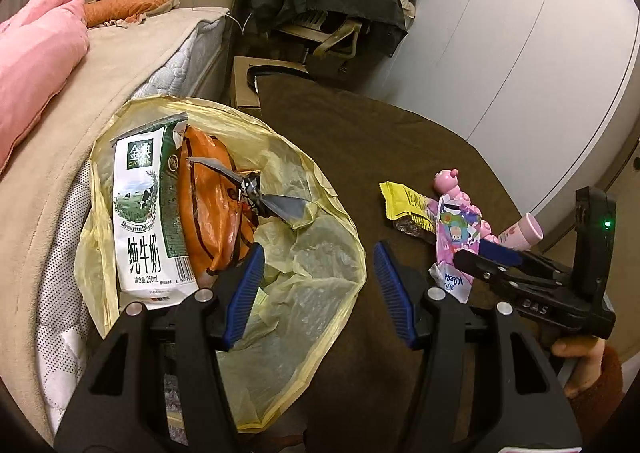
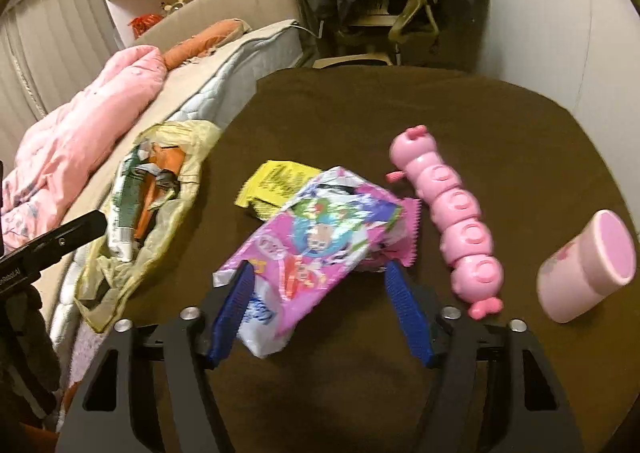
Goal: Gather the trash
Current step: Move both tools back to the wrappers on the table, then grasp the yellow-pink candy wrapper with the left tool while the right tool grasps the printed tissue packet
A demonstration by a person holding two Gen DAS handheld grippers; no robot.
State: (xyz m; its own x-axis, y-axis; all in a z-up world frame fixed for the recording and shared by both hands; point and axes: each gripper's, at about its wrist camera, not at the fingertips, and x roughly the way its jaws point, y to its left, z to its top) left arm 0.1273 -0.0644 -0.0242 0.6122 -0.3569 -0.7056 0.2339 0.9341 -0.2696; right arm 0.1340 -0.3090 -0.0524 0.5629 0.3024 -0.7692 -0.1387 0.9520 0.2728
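Counter, brown-covered. Yellow trash bag at 9 o'clock edge, holding milk carton and orange wrapper. Left claw: spread, empty, over the bag's mouth. Right claw: jaws around pink snack packet, grip uncertain. Yellow wrapper at 11 o'clock of packet; pink caterpillar toy and pink cup at 3 o'clock.

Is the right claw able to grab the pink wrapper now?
Probably yes. The right claw is already around the pink wrapper, one blue finger on each side of its near end, and nothing lies on top of it. The yellow wrapper sits behind it.
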